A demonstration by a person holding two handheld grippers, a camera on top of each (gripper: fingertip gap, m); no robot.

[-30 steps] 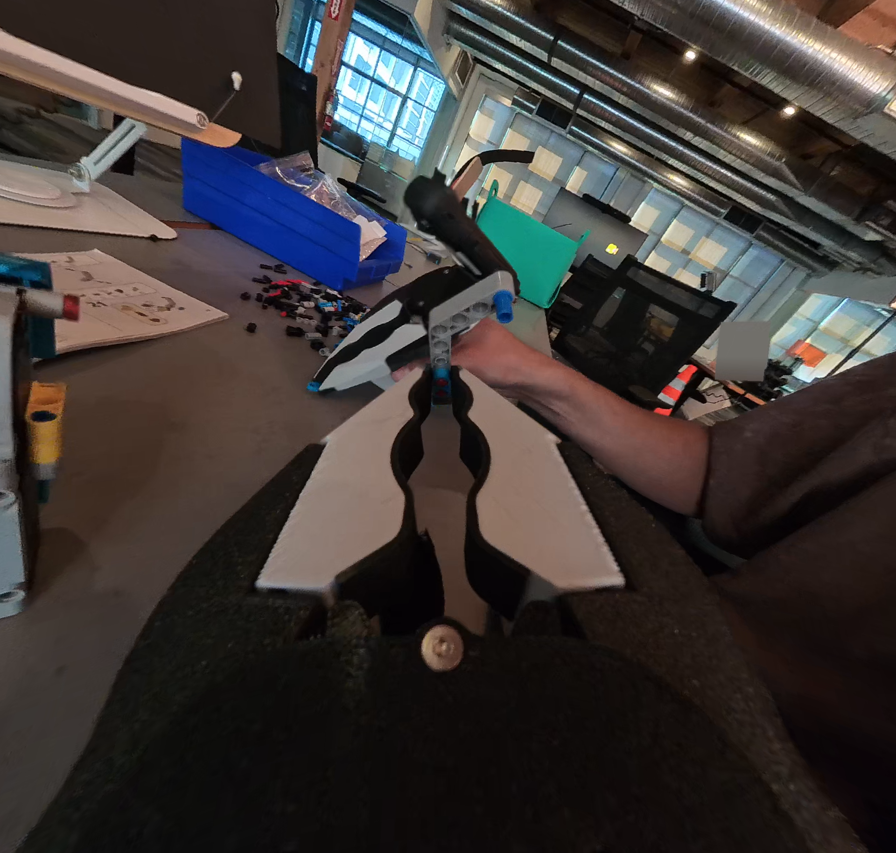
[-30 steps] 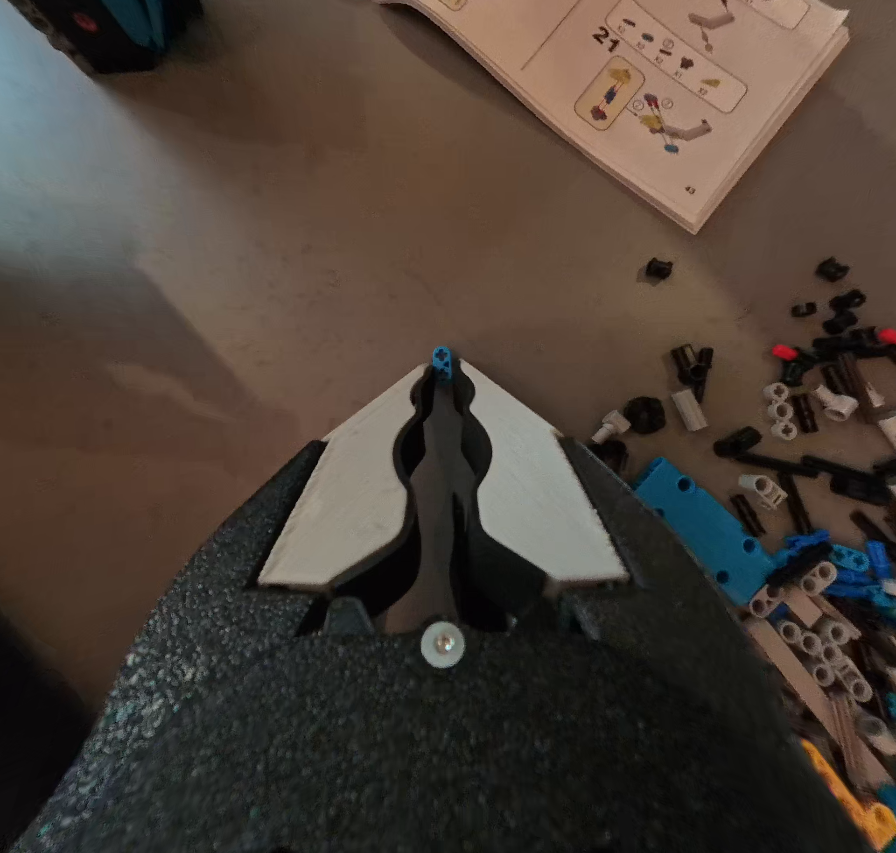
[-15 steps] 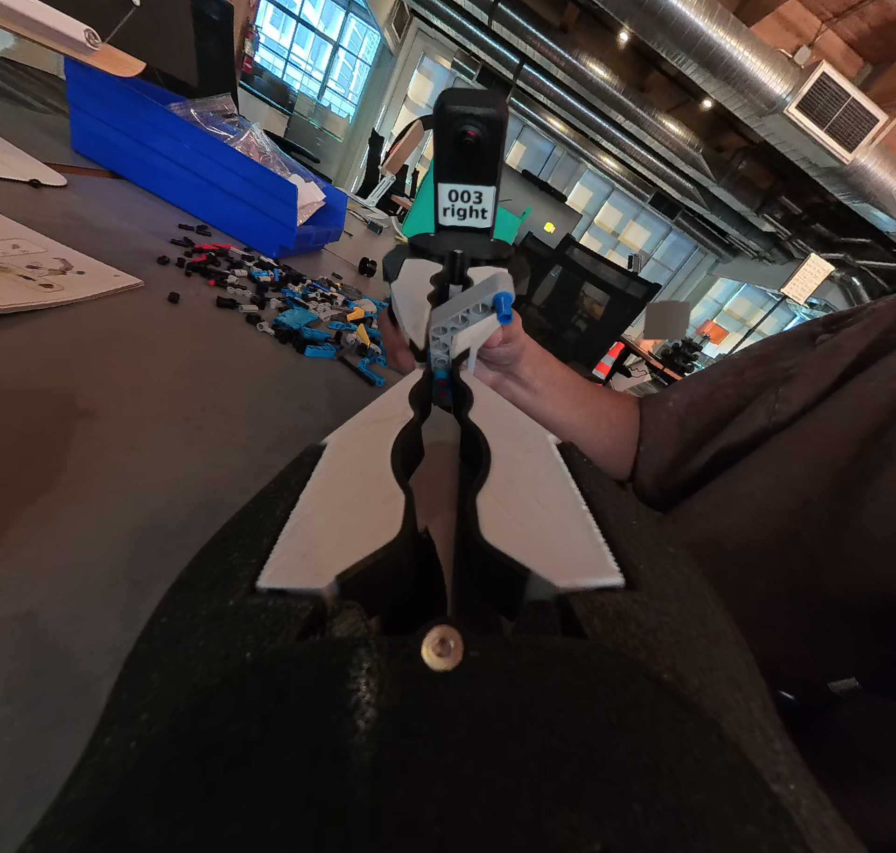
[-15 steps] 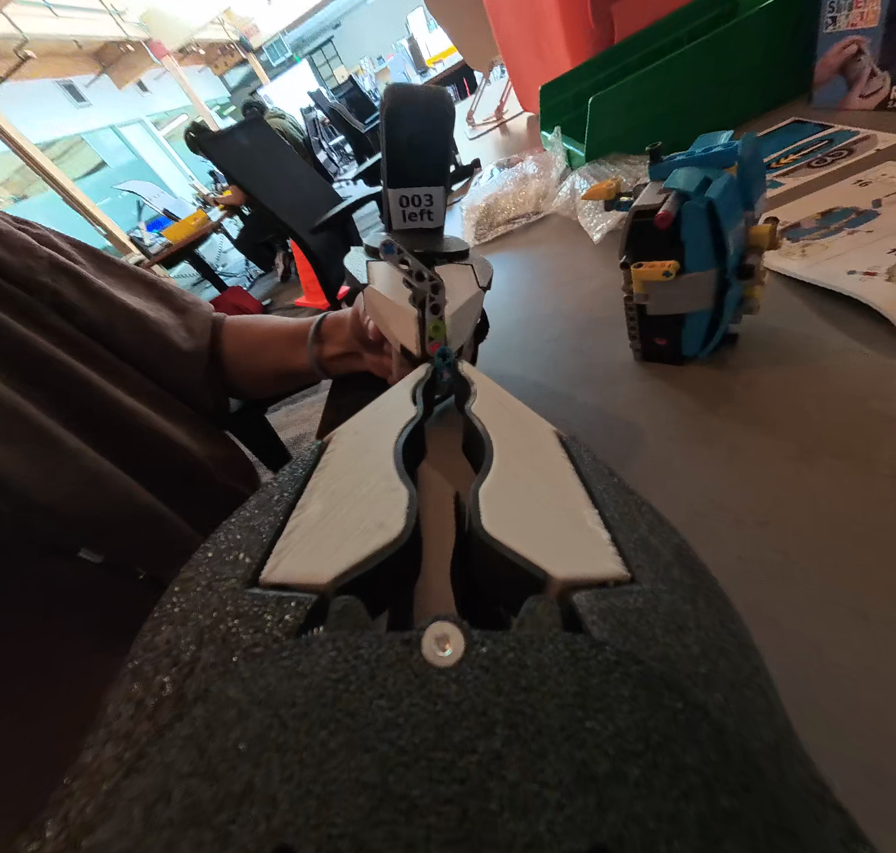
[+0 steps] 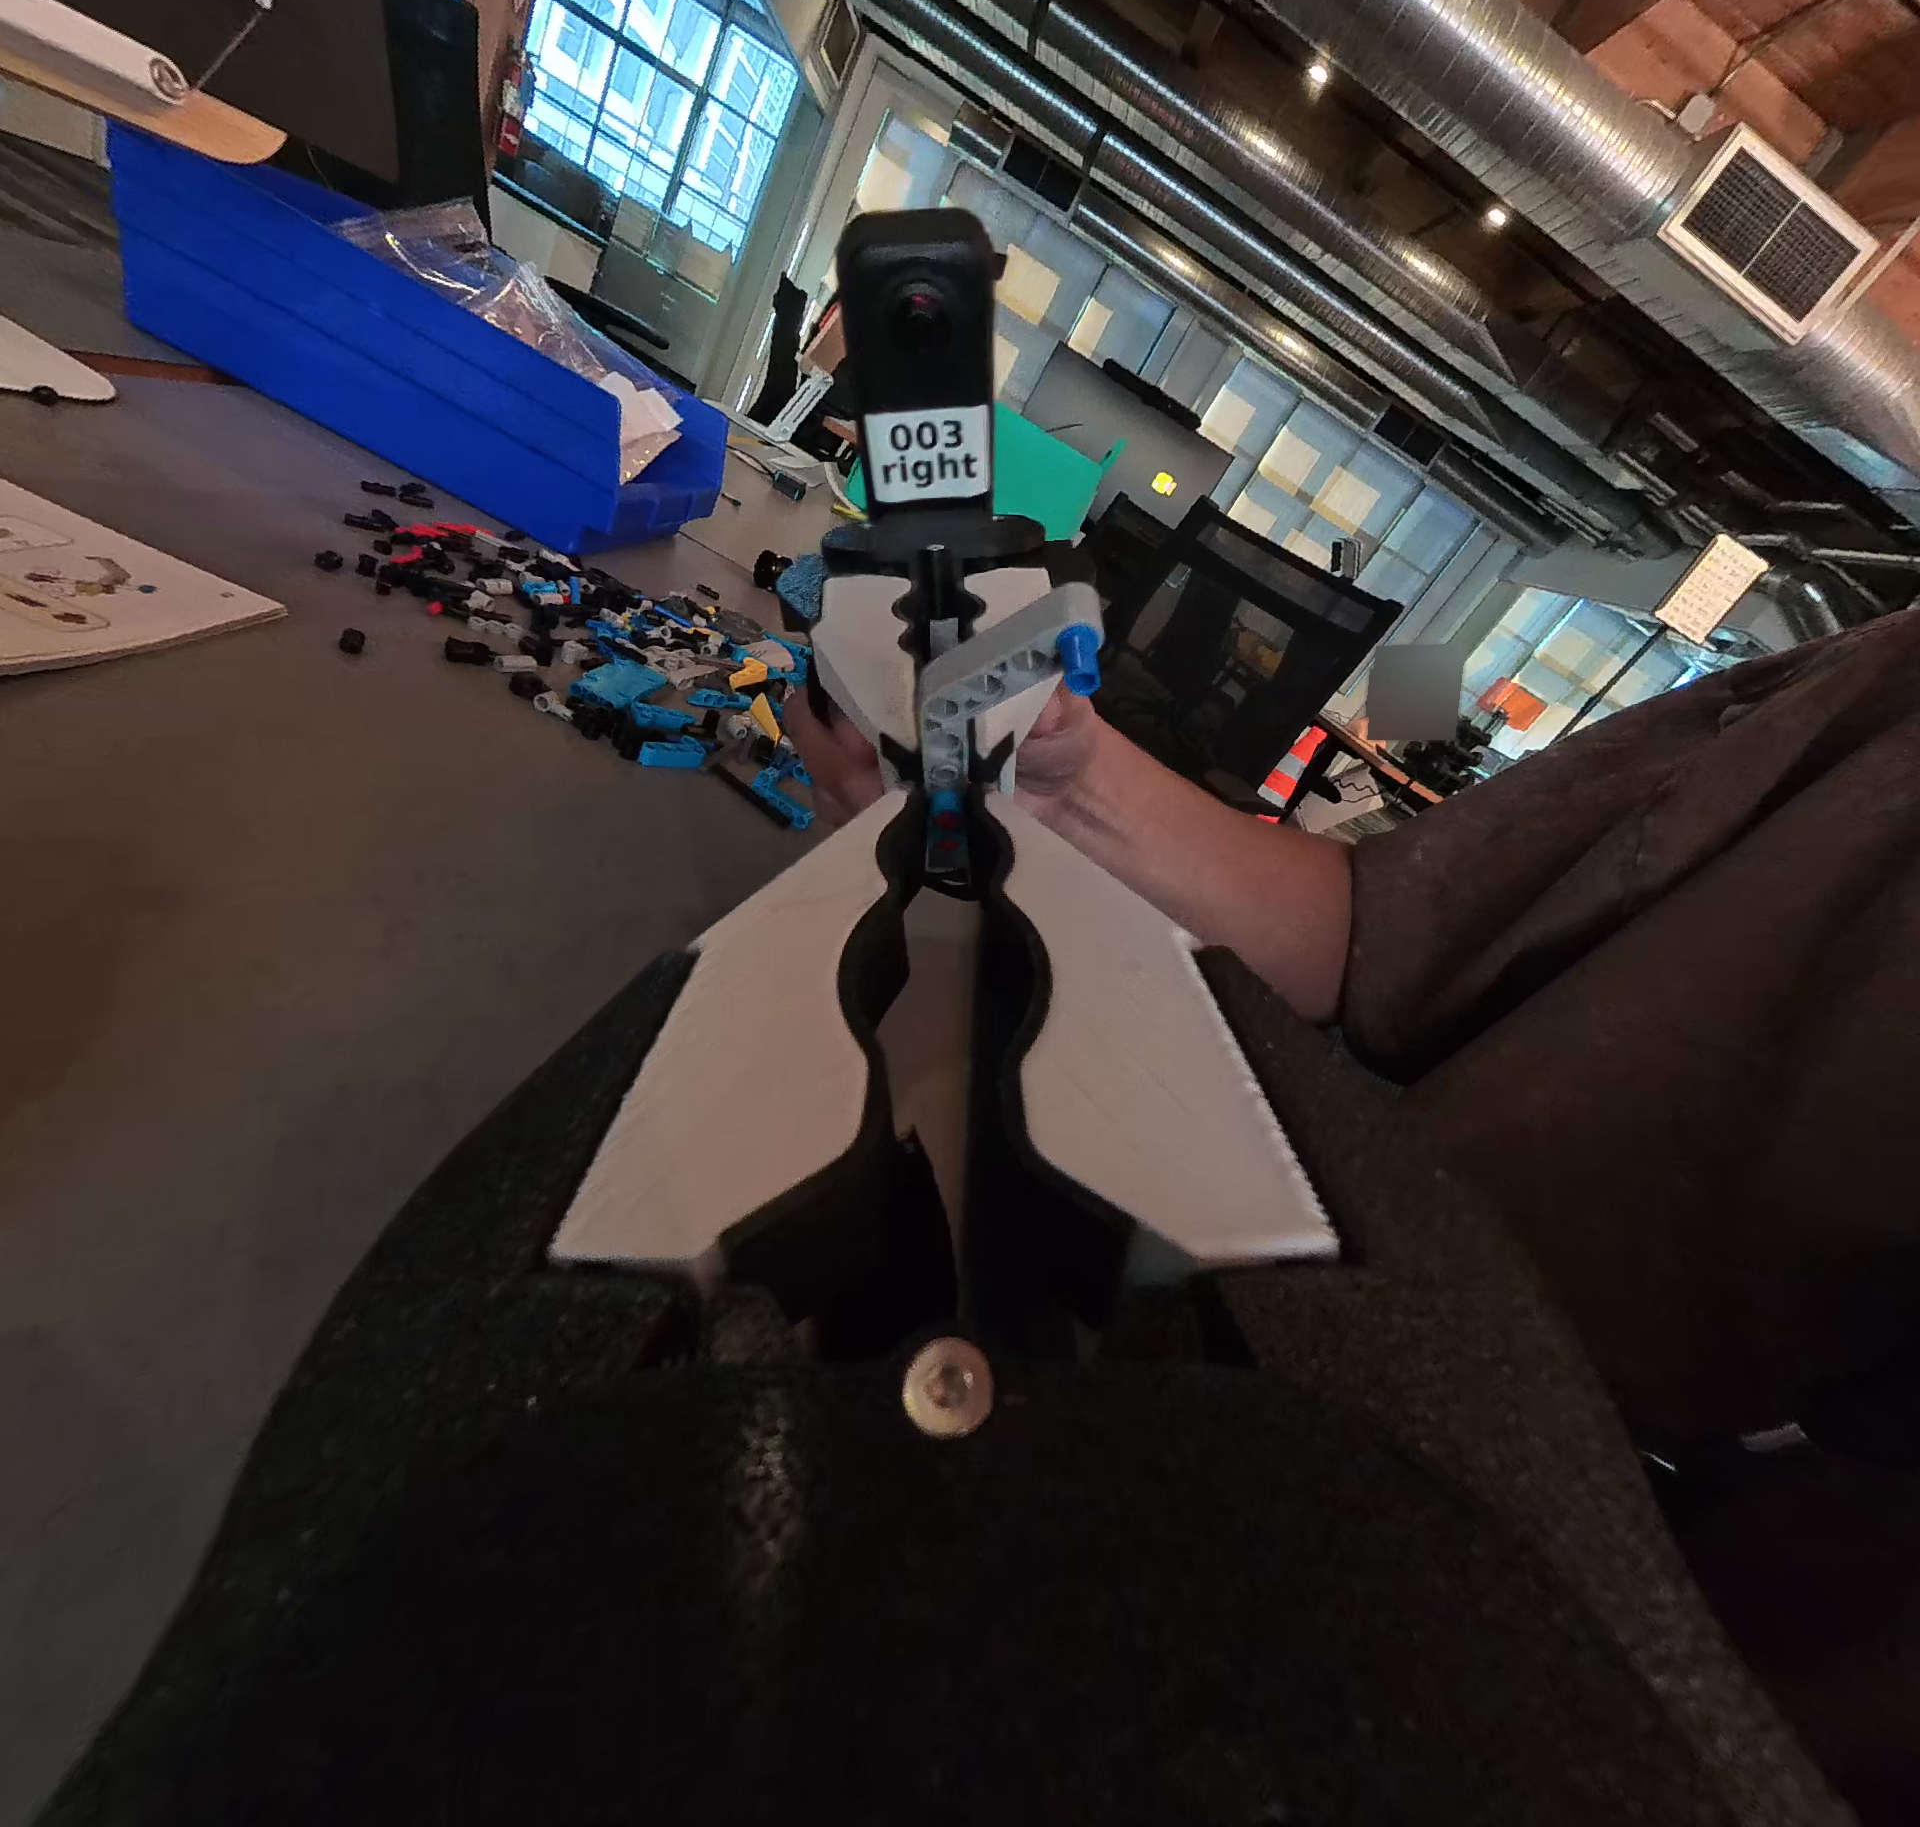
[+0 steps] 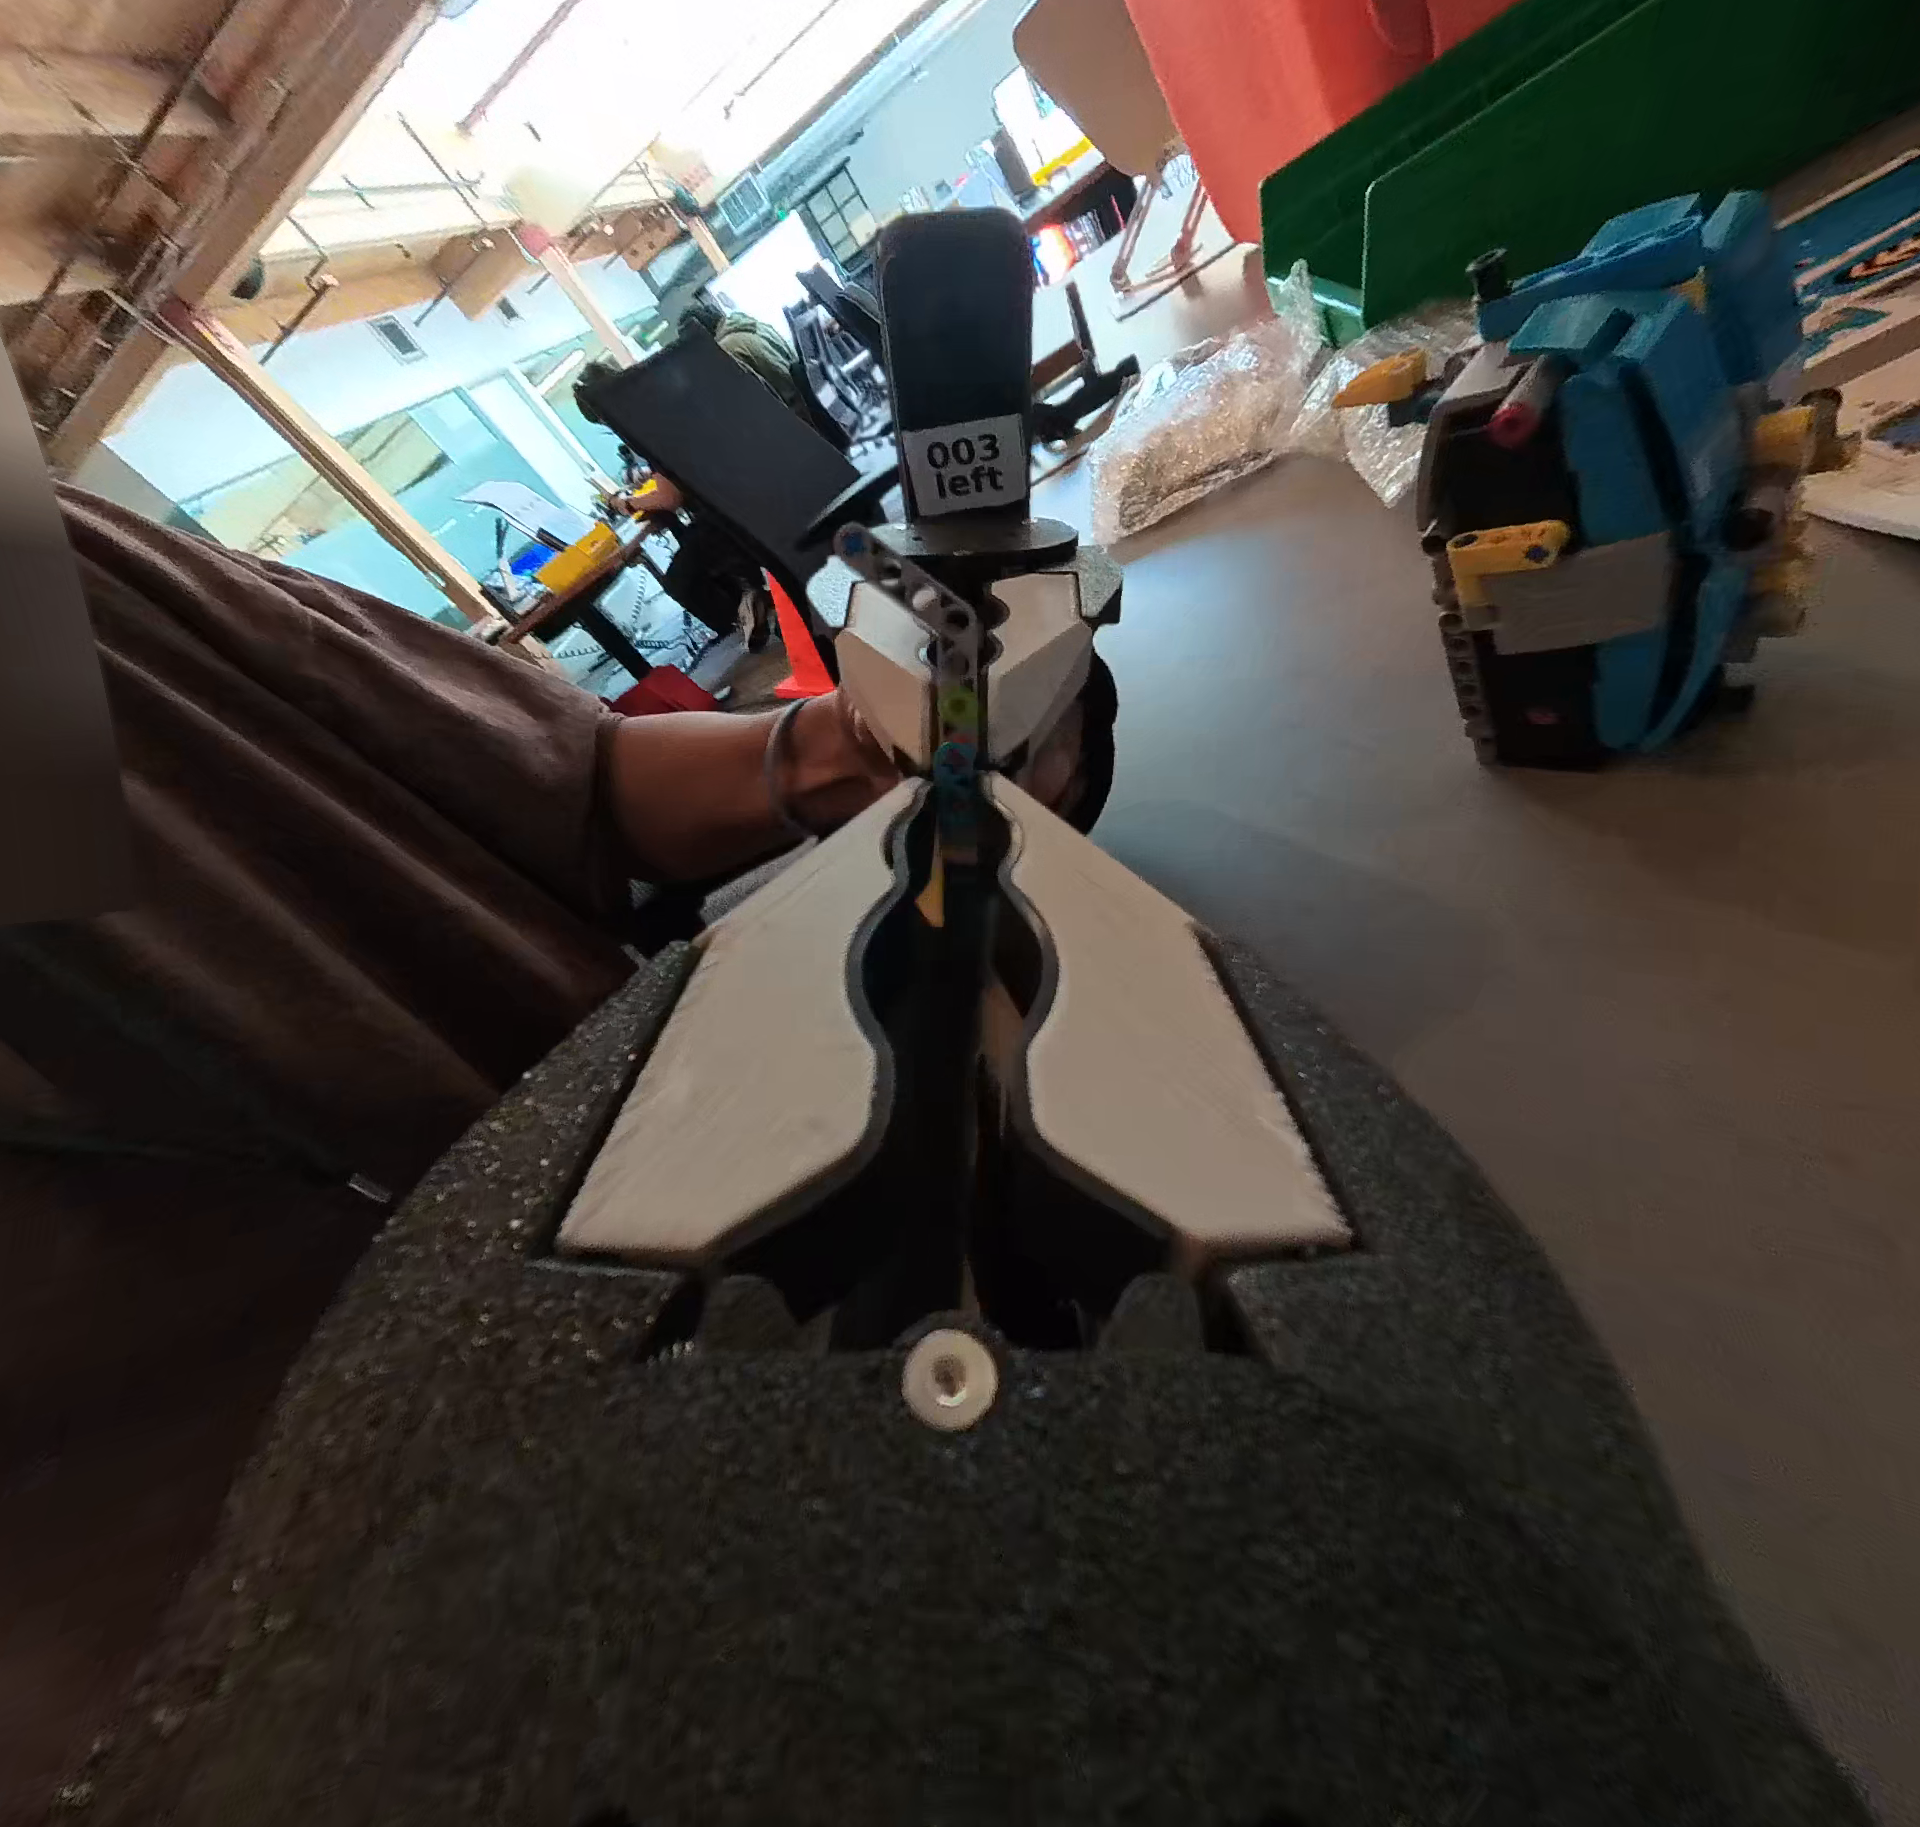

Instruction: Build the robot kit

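Grippers meet tip to tip: left gripper (image 5: 948, 827) pinches grey beam (image 5: 977, 702), right gripper (image 6: 958, 801) blue pin (image 6: 954, 790).
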